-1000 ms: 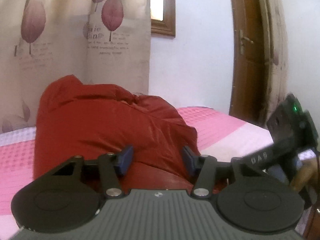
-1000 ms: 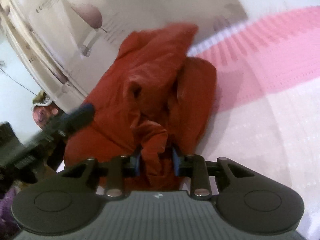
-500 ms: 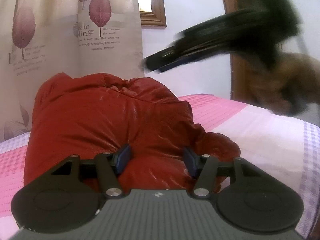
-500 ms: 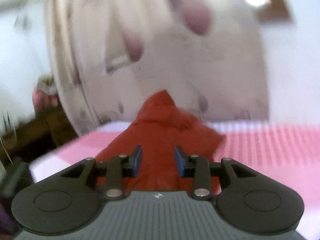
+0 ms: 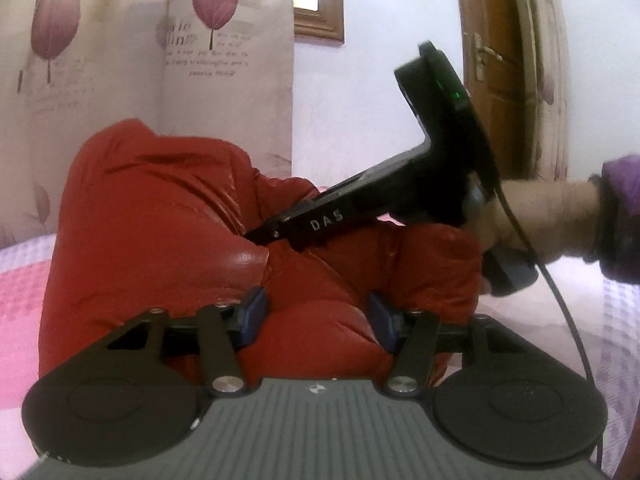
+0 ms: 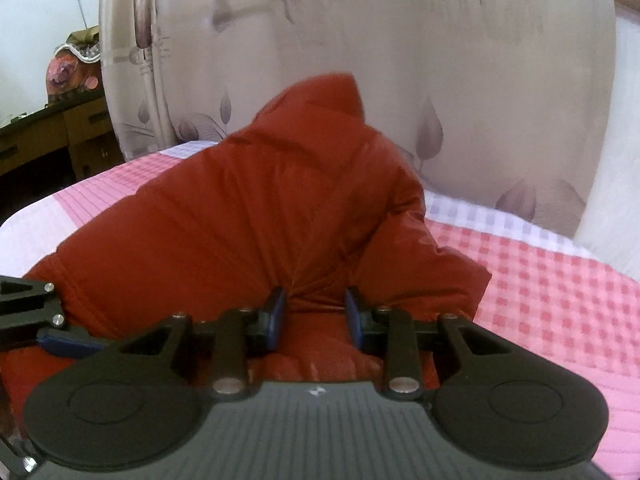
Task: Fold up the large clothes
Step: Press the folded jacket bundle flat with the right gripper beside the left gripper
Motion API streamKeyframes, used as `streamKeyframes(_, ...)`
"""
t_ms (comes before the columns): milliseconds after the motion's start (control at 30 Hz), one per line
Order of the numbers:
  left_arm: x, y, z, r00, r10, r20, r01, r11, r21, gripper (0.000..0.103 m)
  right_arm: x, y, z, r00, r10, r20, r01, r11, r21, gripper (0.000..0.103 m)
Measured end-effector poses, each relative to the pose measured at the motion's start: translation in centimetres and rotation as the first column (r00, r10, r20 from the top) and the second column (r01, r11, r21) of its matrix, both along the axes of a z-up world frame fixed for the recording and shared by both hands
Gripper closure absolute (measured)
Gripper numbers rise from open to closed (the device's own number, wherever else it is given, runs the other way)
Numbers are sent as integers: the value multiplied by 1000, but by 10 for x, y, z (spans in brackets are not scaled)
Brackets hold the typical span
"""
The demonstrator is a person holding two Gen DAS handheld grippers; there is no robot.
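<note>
A puffy red jacket [image 5: 160,232] lies bunched on the pink checked bed [image 6: 560,300]. My left gripper [image 5: 316,316] is open, its blue pads wide apart with a bulge of jacket between them. My right gripper [image 6: 316,312] has its pads on a gathered fold of the jacket [image 6: 248,216], with fabric creased between them. In the left wrist view the right gripper's body [image 5: 400,188] reaches across the top of the jacket, held by a hand in a purple sleeve [image 5: 560,220]. The left gripper's finger [image 6: 36,312] shows at the left edge of the right wrist view.
A cream curtain [image 5: 120,60] with purple leaf prints hangs right behind the bed. A brown wooden door [image 5: 508,80] stands at the right. A wooden dresser [image 6: 52,140] stands at the far left beyond the bed edge.
The right gripper swung up through the air and came back down onto the jacket, where it now grips a fold. The left gripper stayed open at the jacket's near edge.
</note>
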State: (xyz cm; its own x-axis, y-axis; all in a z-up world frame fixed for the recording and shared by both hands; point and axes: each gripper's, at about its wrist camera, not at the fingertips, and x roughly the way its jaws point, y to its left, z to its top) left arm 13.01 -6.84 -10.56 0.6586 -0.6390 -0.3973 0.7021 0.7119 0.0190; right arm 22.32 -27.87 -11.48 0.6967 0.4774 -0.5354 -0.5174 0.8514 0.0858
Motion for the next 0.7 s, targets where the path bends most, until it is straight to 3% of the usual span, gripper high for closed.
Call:
streamKeyframes(333, 5, -4, -2, 1000, 0, -19, 1, 1000, 29, 46, -3, -12, -24, 1000, -20, 14, 18, 992, 122, 74)
streamKeyframes(467, 2, -5, 0, 1000, 2, -8, -2, 998, 61, 45, -6, -11, 3, 1000, -8, 2, 7, 998, 69, 72)
streamKeyframes(633, 2, -11, 5, 1000, 9, -7, -8, 995, 97, 45, -20, -3, 58, 994, 43, 105, -46, 998, 34, 71)
streamKeyframes(700, 1, -13, 6, 1000, 9, -2, -8, 993, 115, 45, -12, 17, 73, 990, 77, 121, -75, 997, -23, 71)
